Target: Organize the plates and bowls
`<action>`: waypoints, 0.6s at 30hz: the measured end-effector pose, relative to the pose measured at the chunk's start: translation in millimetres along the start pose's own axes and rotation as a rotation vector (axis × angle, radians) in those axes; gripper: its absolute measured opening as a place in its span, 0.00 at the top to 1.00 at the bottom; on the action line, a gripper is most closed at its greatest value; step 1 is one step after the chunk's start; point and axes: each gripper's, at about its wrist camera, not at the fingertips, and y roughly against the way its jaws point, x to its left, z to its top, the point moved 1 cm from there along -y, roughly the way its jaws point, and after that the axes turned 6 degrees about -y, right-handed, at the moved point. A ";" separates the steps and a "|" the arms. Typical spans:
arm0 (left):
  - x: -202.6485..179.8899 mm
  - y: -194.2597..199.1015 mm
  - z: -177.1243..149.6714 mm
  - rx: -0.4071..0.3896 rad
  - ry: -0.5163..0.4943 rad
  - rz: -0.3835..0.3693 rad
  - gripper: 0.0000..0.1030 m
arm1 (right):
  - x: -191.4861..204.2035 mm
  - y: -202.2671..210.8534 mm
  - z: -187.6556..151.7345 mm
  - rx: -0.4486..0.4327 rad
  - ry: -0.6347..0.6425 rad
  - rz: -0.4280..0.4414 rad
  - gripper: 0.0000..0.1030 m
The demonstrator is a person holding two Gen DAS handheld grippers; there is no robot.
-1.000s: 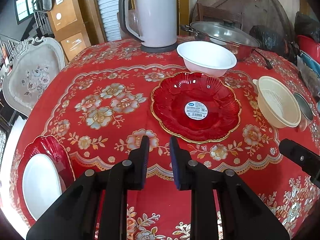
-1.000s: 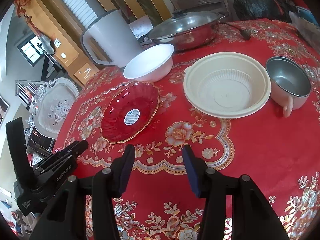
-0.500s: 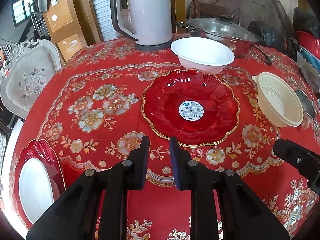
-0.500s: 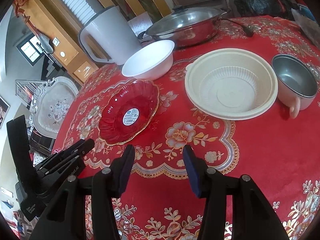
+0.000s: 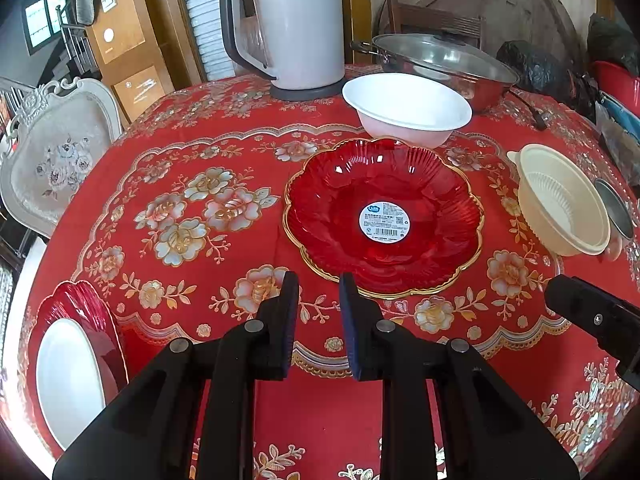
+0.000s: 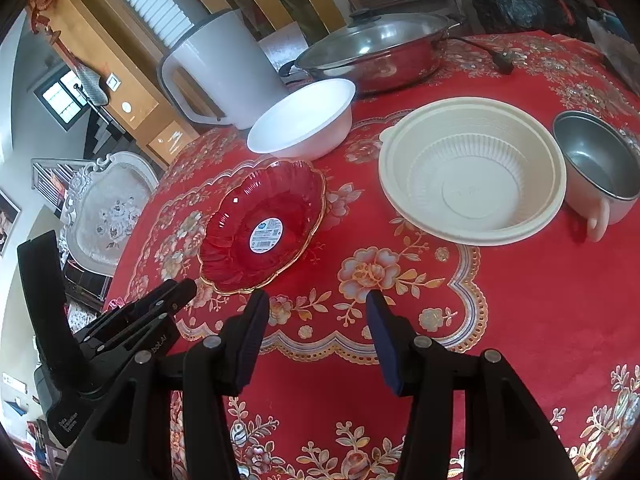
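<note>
Left gripper point(image 5: 319, 320) hovers over the cloth point(image 5: 168, 168) with its jaws narrowly parted, nothing between them. Right gripper point(image 6: 316, 332) stands wider apart, also empty; both tilt down at the table.

Just past the left fingertips, touching nothing else, sits the red plate point(image 5: 384, 216) — near rim right ahead of the tips, sticker in the middle. From the right gripper it lies ahead and to the left of the fingers. It looks like thin moulded plastic: light, stiff, glossy, so probably slippery. The scalloped gold rim is the only part to pinch; its near edge lifts slightly off the cloth, which should let one finger slide under.

Off to the left of the left fingers, at the table edge, a second red plate carries a white plate point(image 5: 68, 380) — likely the stack to build on.

Ahead and right of the right fingers is the cream bowl point(image 6: 472, 172), ribbed, thin-walled, likely flexible — grip it at the lip, gently. Just beside it, further right, the metal cup point(image 6: 596, 168) with a handle: rigid, heavier.

Beyond the red plate, close to its far rim, the white bowl point(image 5: 408, 108) — smooth, looks light.

Farthest: kettle point(image 5: 292, 24) and lidded pan point(image 5: 444, 64).
</note>
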 end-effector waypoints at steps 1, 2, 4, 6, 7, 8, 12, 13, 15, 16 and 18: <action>0.3 -0.6 0.4 -0.002 -0.001 0.005 0.80 | -0.4 0.0 -0.3 0.000 0.000 0.001 0.51; 0.7 -1.0 0.6 -0.002 0.000 0.007 0.80 | 0.1 -0.2 0.1 -0.001 0.000 0.002 0.51; 1.3 -1.9 0.8 0.000 0.002 0.009 0.80 | 1.1 -1.3 0.6 0.002 0.001 0.002 0.51; 2.1 -2.1 0.8 0.002 0.004 0.010 0.80 | 1.9 -2.6 1.0 0.004 0.000 0.004 0.51; 2.8 -2.1 0.5 0.003 0.005 0.012 0.80 | 2.2 -3.1 1.3 0.005 0.000 0.003 0.51; 3.1 -2.4 0.5 0.003 0.005 0.012 0.80 | 2.3 -3.4 1.4 0.006 -0.001 0.004 0.51; 2.5 -2.6 0.1 0.006 0.004 0.011 0.80 | 2.7 -3.8 1.0 0.008 -0.003 0.006 0.51; 2.1 -2.6 0.0 0.007 0.002 0.010 0.80 | 2.8 -3.8 1.0 0.008 -0.003 0.005 0.51; 1.7 -2.6 -0.2 0.008 0.002 0.009 0.80 | 3.1 -3.8 1.1 0.008 -0.001 0.003 0.51; 1.6 -2.6 -0.2 0.009 0.002 0.006 0.80 | 3.5 -3.7 1.1 0.007 -0.001 0.003 0.51; 1.6 -2.1 0.1 0.008 0.003 0.002 0.80 | 4.3 -3.0 1.1 0.004 0.001 0.004 0.51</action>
